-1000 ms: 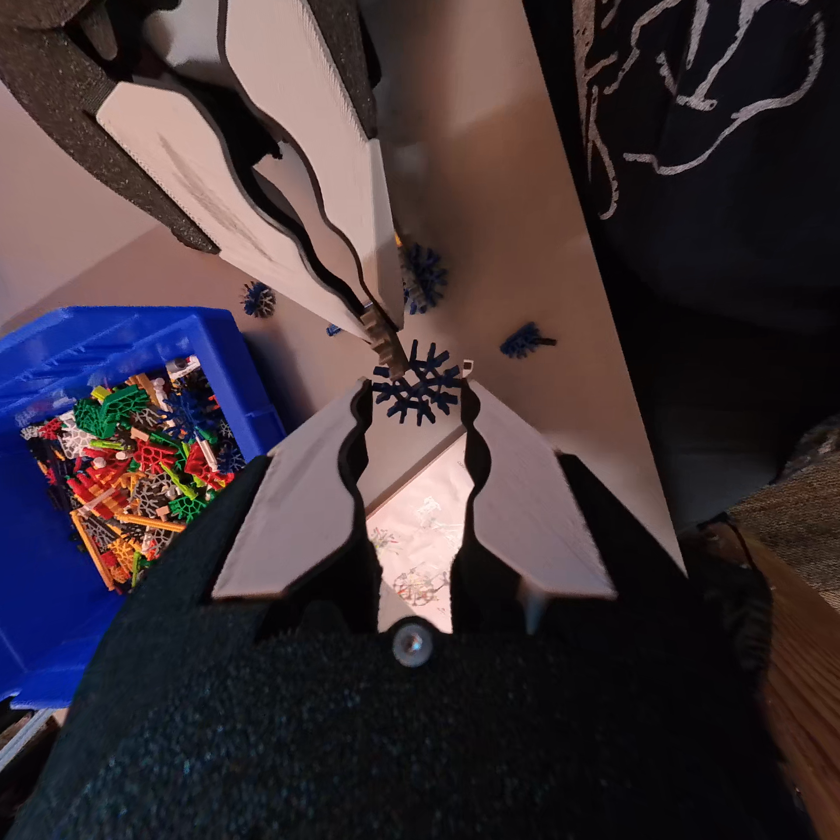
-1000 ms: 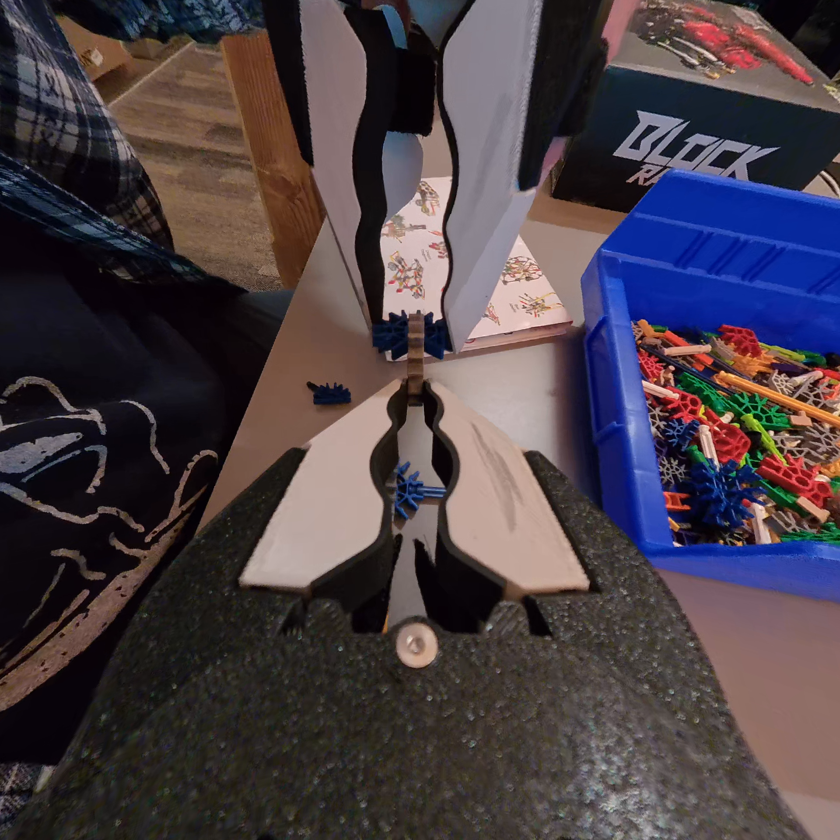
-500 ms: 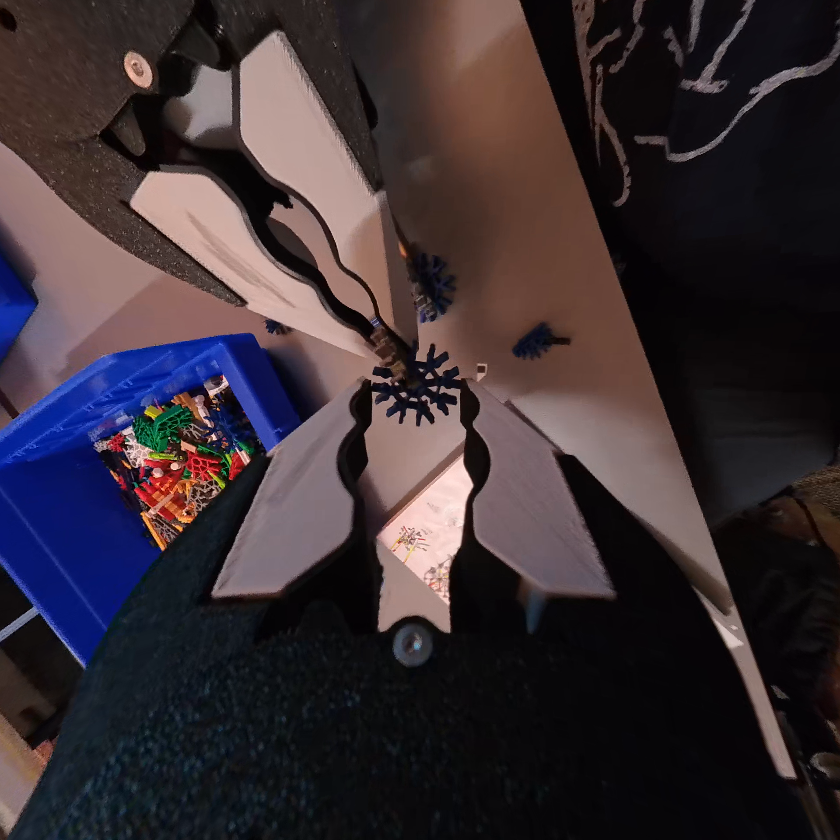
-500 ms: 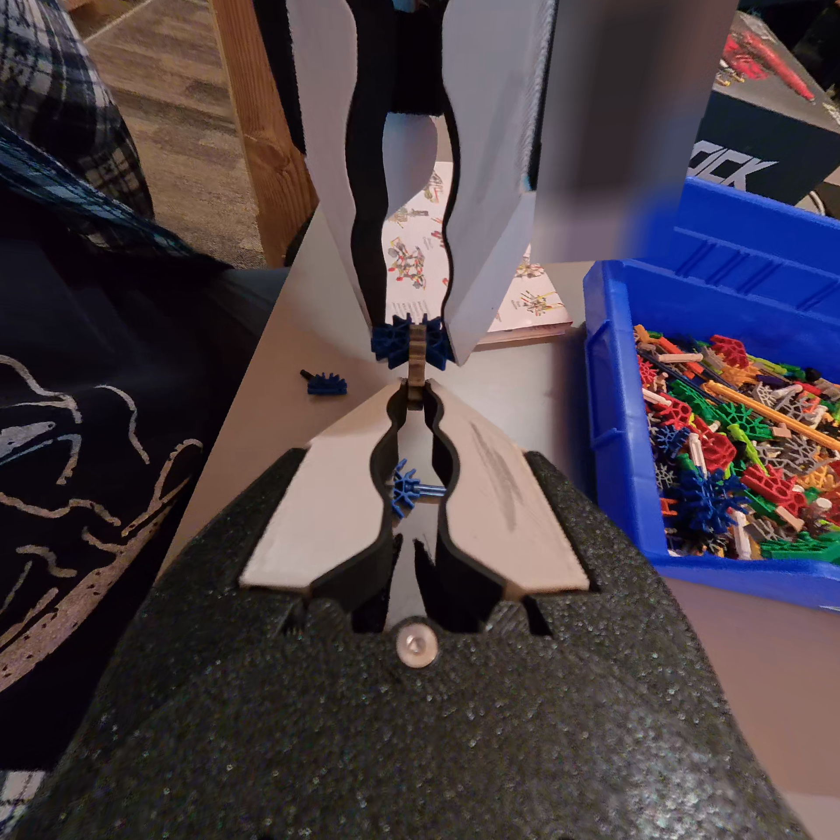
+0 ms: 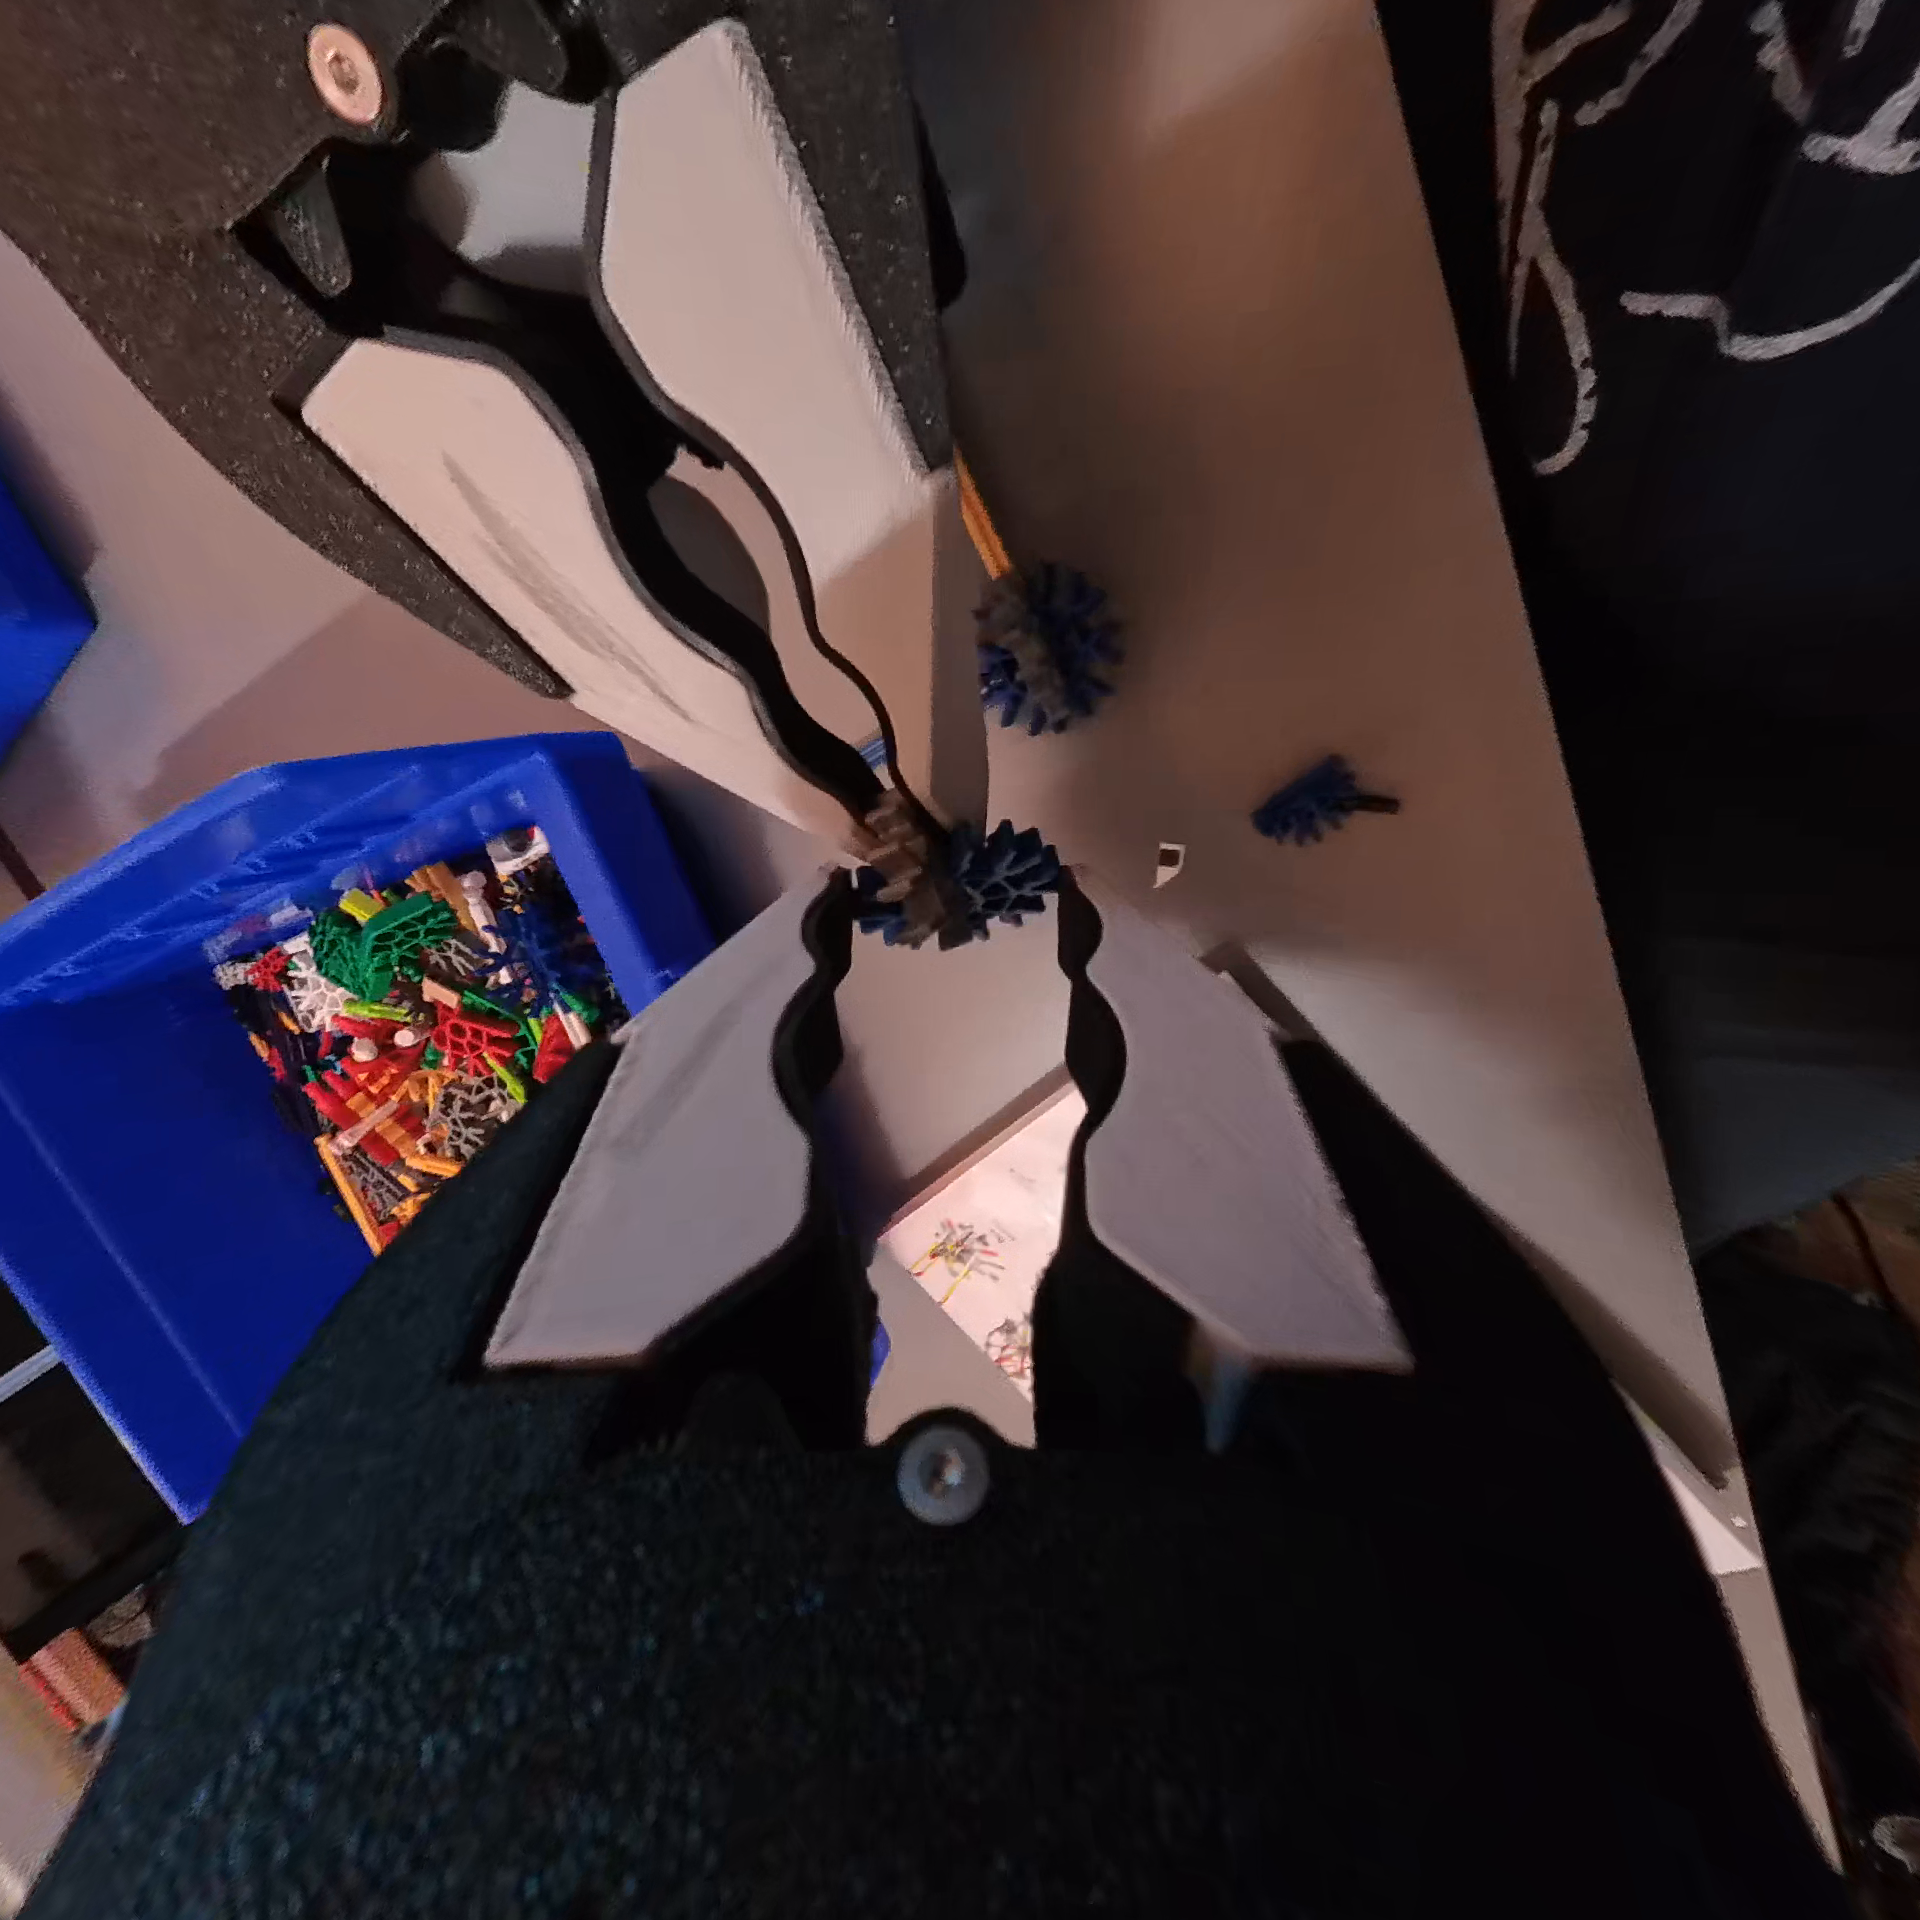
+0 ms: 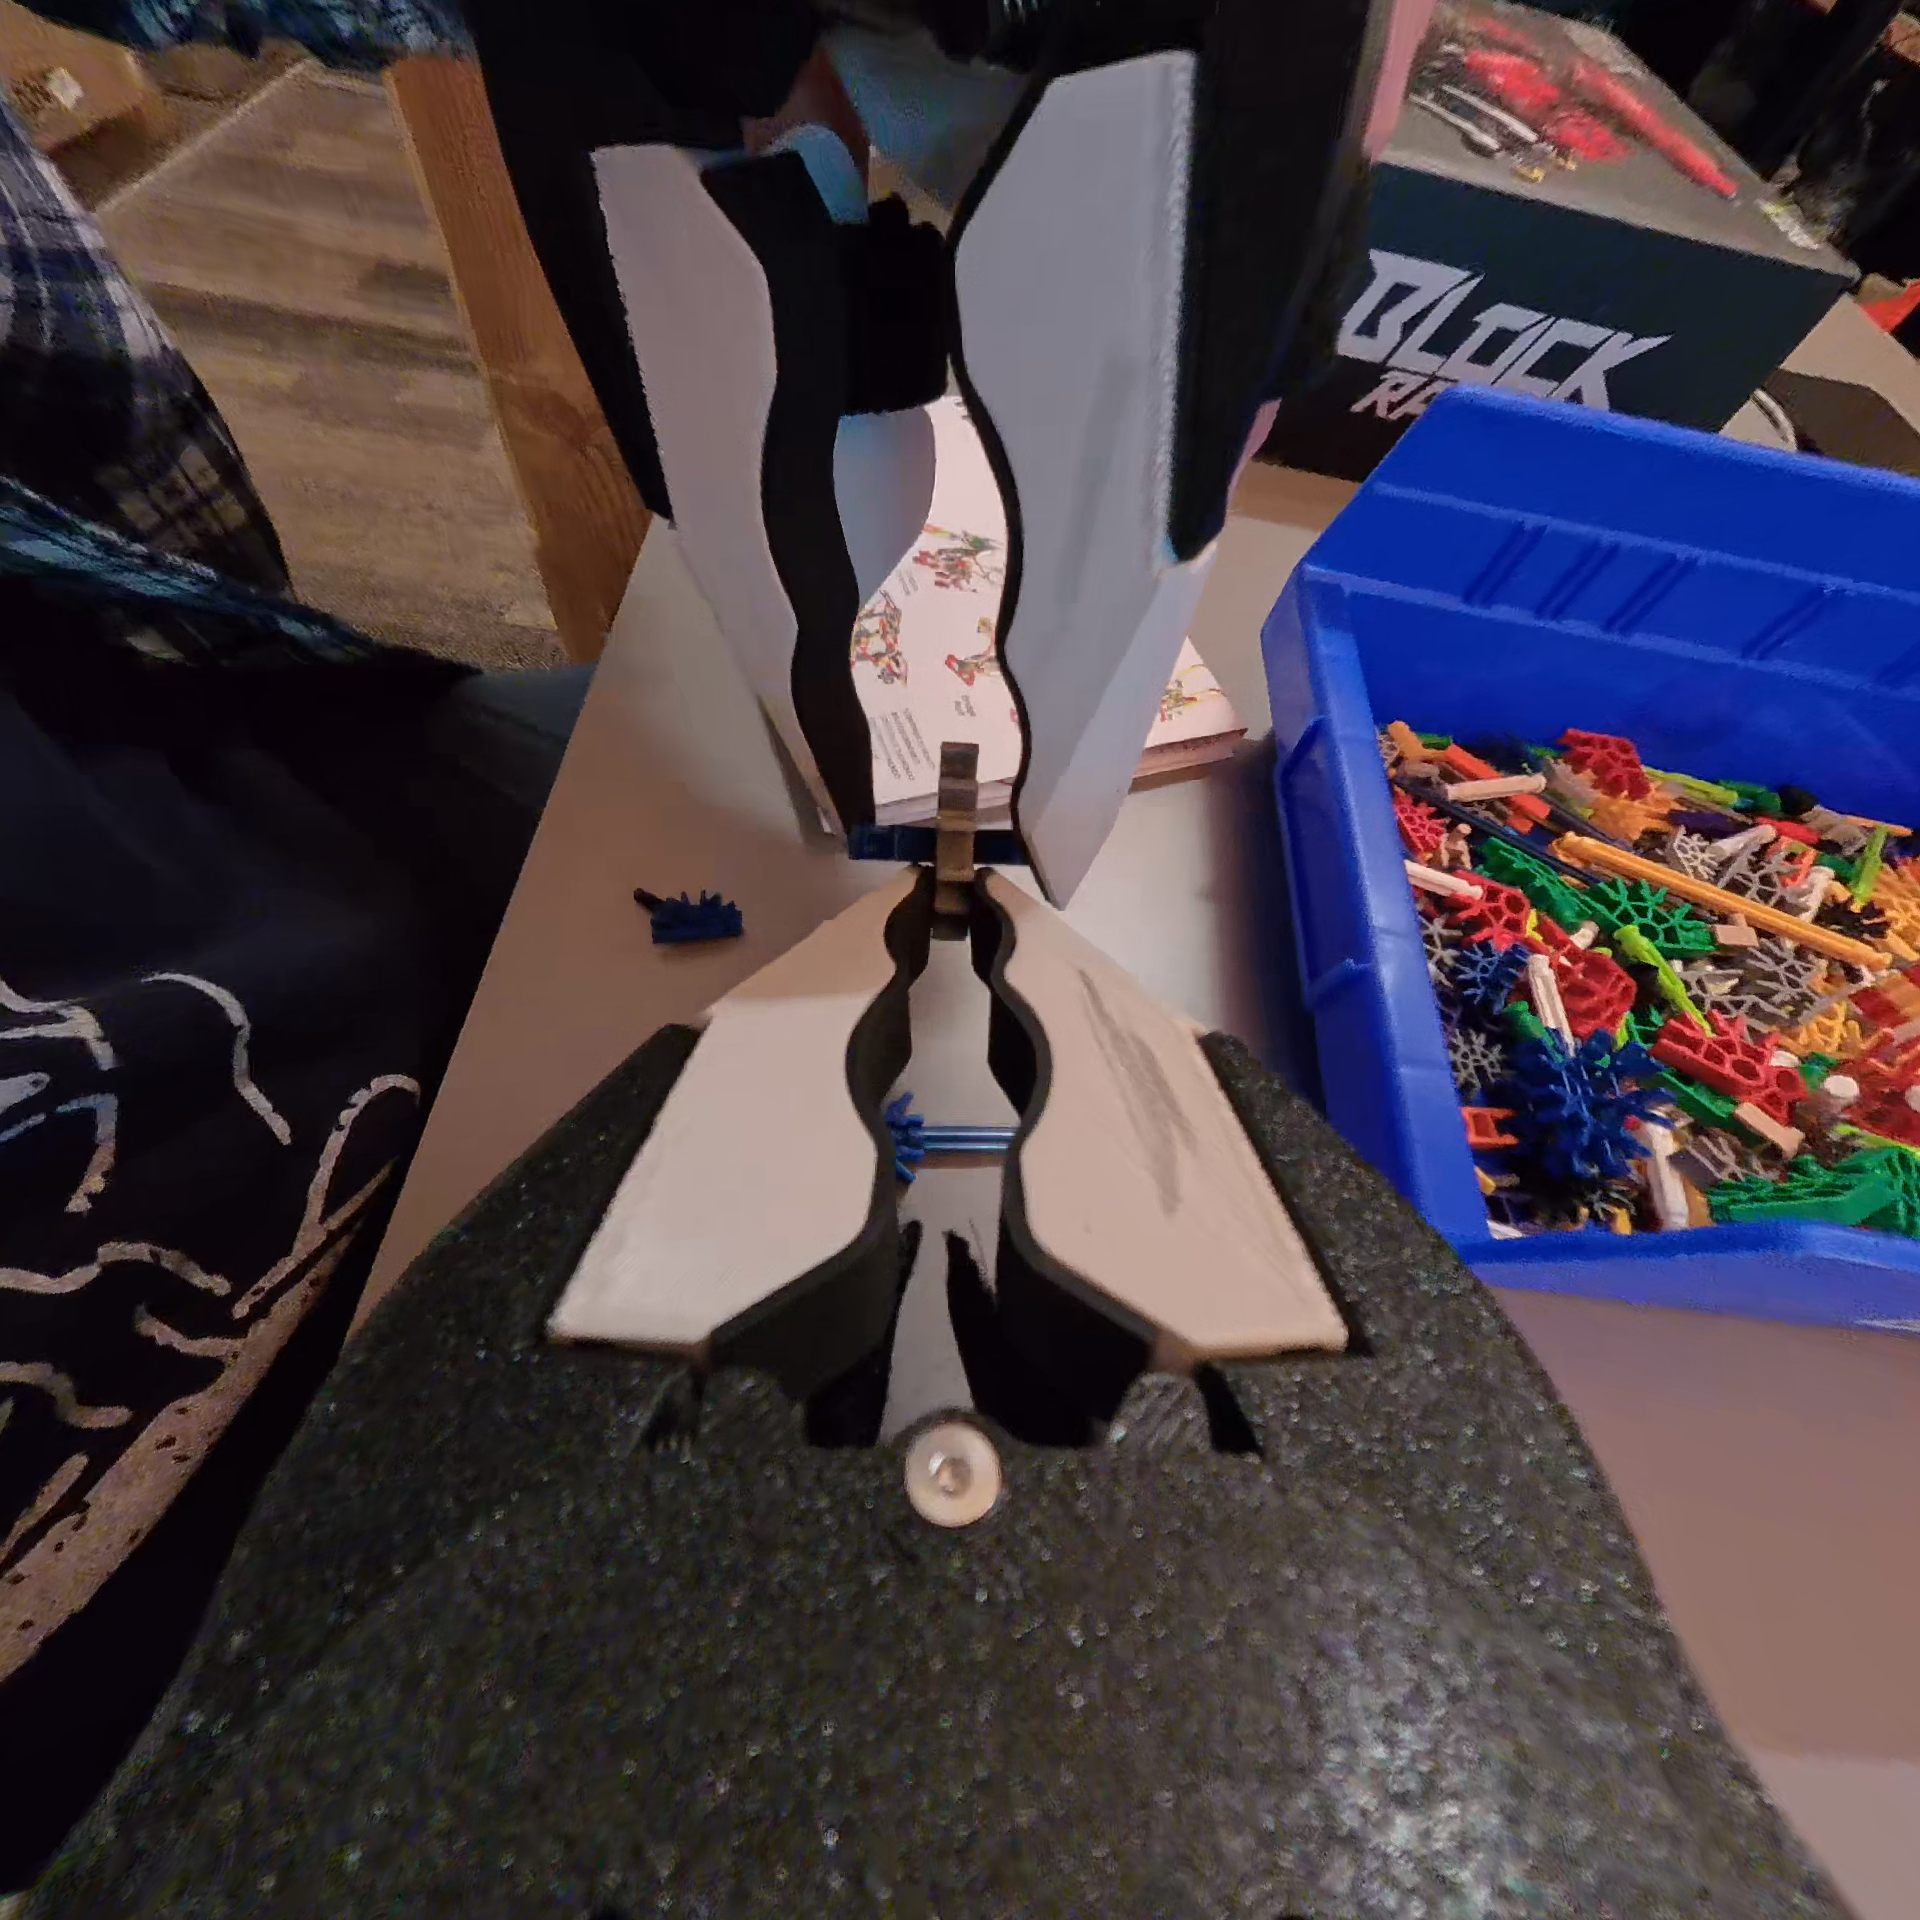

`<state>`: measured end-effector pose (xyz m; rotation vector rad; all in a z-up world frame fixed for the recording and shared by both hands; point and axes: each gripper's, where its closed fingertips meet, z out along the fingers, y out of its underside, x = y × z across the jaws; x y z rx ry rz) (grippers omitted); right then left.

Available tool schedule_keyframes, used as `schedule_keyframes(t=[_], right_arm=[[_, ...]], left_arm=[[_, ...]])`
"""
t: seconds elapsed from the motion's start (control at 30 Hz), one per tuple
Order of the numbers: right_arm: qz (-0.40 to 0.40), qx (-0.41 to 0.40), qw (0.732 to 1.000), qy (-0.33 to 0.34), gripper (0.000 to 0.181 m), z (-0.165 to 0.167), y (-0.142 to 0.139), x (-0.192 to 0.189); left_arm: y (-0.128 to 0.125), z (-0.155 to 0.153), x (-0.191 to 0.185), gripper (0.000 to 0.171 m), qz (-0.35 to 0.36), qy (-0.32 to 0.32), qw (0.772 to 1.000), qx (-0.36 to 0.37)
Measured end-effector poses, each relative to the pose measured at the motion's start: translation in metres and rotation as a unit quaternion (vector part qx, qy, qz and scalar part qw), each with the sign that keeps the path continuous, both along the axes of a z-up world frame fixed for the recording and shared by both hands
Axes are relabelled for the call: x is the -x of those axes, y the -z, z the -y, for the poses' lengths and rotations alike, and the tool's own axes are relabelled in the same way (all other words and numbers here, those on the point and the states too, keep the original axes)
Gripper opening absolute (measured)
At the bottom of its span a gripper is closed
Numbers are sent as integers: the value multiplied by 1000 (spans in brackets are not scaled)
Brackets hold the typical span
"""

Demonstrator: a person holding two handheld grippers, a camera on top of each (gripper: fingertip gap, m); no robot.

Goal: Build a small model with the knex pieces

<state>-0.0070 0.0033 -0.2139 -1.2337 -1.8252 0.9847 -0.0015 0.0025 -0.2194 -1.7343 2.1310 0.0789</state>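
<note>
Both grippers met tip to tip above the table [image 6: 727, 717], joining two connectors.
Left gripper [image 5: 956, 894] pinched a blue snowflake connector [image 5: 1003, 878]; right gripper [image 6: 948, 894] clamped a grey connector [image 6: 956, 821] slotted crosswise into it. Pressing squarely would likely seat them, beside the blue bin [image 6: 1340, 935].

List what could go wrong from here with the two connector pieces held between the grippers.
1. The right gripper pinches the tan connector only at its fingertips, so a sideways push could pop it out.
2. The left gripper holds the blue snowflake connector by its thin edges, so it might twist or slip.
3. A dropped piece could roll off the nearby table edge or fall into the blue bin.
</note>
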Motion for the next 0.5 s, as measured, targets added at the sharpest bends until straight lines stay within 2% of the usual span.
schedule_keyframes(t=[0.5], right_arm=[[-28, 28, 999, 31, 5, -13, -10, 2]], left_arm=[[-8, -14, 6, 38, 28, -33, 999, -21]])
